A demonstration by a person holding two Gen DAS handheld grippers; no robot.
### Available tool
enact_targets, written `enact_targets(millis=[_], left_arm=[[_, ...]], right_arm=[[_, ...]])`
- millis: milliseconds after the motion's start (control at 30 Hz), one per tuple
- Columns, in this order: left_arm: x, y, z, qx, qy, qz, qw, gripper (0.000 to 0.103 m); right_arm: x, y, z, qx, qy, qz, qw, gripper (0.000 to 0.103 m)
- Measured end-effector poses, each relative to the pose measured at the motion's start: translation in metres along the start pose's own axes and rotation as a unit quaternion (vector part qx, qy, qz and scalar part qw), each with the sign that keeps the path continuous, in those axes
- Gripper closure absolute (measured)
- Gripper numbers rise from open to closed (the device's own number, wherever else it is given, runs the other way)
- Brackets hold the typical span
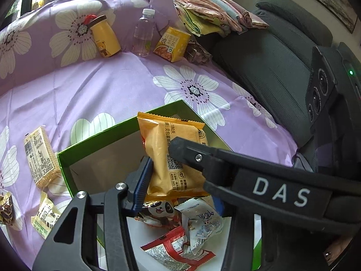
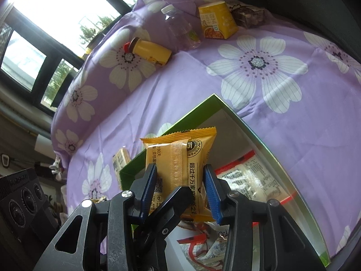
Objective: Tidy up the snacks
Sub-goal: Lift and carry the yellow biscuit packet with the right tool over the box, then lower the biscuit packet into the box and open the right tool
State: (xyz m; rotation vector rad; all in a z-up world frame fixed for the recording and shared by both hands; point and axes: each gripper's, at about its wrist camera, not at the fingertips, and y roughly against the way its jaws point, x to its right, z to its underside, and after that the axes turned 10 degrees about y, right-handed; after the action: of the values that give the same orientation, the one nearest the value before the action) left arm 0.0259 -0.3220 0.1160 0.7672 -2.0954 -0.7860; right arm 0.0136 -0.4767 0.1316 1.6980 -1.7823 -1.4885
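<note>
A: What can't you make out?

B: In the left wrist view only one blue pad of the left gripper (image 1: 158,169) shows. The black finger of the other tool crosses in front, so I cannot tell how its jaws stand. The green box (image 1: 65,164) is cut off at the bottom edge.

A: And the orange snack packet (image 2: 180,169)?

B: It hangs over the open box. The right gripper (image 2: 180,180) pinches its lower part, a blue pad pressed on each side.

A: What lies inside?

B: A panda packet (image 1: 161,210), a clear wrapper (image 1: 203,223) and a red packet (image 1: 173,248), half hidden behind the tools.

A: Around it?

B: On the purple flowered sheet (image 1: 101,85), a pale cracker packet (image 1: 41,155) beside the box, a smaller one (image 1: 45,214) nearer. Well apart, by the pillow, are a yellow bear bottle (image 1: 105,37), a clear water bottle (image 1: 144,33) and a yellow carton (image 1: 172,44).
</note>
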Motion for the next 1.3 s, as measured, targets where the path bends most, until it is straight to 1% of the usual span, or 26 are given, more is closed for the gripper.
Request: enact_targets(millis=[133,533,833,967,1033,1133,1300], left_arm=[[-0.002,-0.008,0.0,-0.005,0.009,0.008,0.9999,0.063],[-0.008,-0.027,0.003,-0.024,0.03,0.017,0.9991,0.067],[-0.009,-0.034,0.004,-0.029,0.041,0.014,0.9986,0.067],[-0.01,-0.039,0.005,-0.039,0.048,0.003,0.9981,0.066],[-0.012,-0.042,0.006,-0.044,0.054,-0.004,0.9976,0.064],[-0.014,-0.046,0.006,-0.053,0.06,-0.016,0.9967,0.062],[-0.02,-0.044,0.007,-0.057,0.073,-0.015,0.9956,0.063]], right_arm=[[0.008,-0.004,0.0,-0.005,-0.01,0.02,1.0,0.058],[0.028,-0.014,0.001,-0.021,-0.041,0.035,0.998,0.058],[0.033,-0.02,0.001,-0.03,-0.053,0.049,0.997,0.058],[0.035,-0.024,0.002,-0.035,-0.06,0.054,0.996,0.058],[0.036,-0.026,0.002,-0.04,-0.063,0.057,0.996,0.058],[0.036,-0.03,0.002,-0.045,-0.061,0.076,0.994,0.058],[0.035,-0.032,0.003,-0.049,-0.056,0.089,0.993,0.058]])
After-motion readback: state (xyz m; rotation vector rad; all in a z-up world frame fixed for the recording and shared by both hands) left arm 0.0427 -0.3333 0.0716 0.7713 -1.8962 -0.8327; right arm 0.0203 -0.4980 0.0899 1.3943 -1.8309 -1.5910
